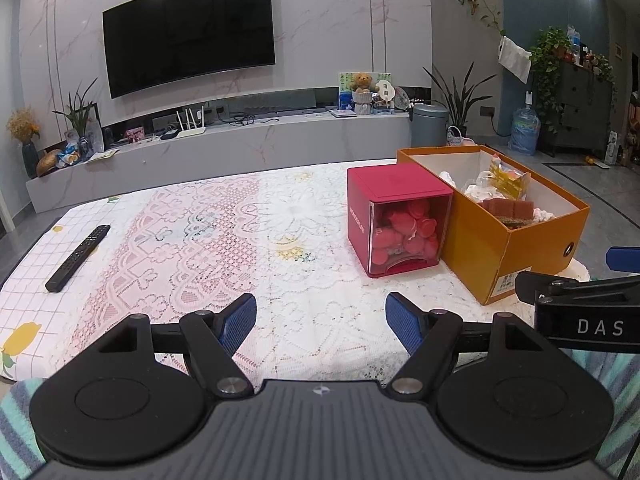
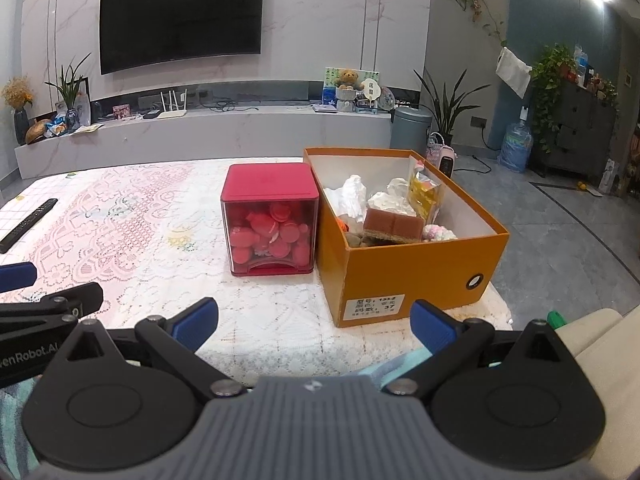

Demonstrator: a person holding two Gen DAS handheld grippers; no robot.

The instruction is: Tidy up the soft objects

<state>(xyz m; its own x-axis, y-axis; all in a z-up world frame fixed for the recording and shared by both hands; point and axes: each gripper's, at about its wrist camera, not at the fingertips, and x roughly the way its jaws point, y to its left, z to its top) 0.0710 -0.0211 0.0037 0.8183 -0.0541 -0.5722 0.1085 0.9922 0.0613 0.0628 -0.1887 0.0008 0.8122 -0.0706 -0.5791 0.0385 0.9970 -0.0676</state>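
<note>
An open orange cardboard box (image 1: pixel 532 248) (image 2: pixel 404 268) stands at the right of the table, holding soft items: white crumpled pieces (image 2: pixel 354 196), a brown sponge (image 2: pixel 394 222), a yellow packet (image 2: pixel 426 194) and a pastel knitted piece (image 2: pixel 440 234). A red cube container (image 1: pixel 394 220) (image 2: pixel 270 220) with pink round pieces behind its clear front touches the box's left side. My left gripper (image 1: pixel 320 322) is open and empty above the lace tablecloth near the front edge. My right gripper (image 2: pixel 314 328) is open and empty, just in front of the box.
A black remote (image 1: pixel 78 258) (image 2: pixel 28 220) lies at the table's left. A lace cloth (image 1: pixel 224 240) covers the table. A striped teal fabric (image 1: pixel 624 392) lies under the grippers at the near edge. A TV wall and low console stand behind.
</note>
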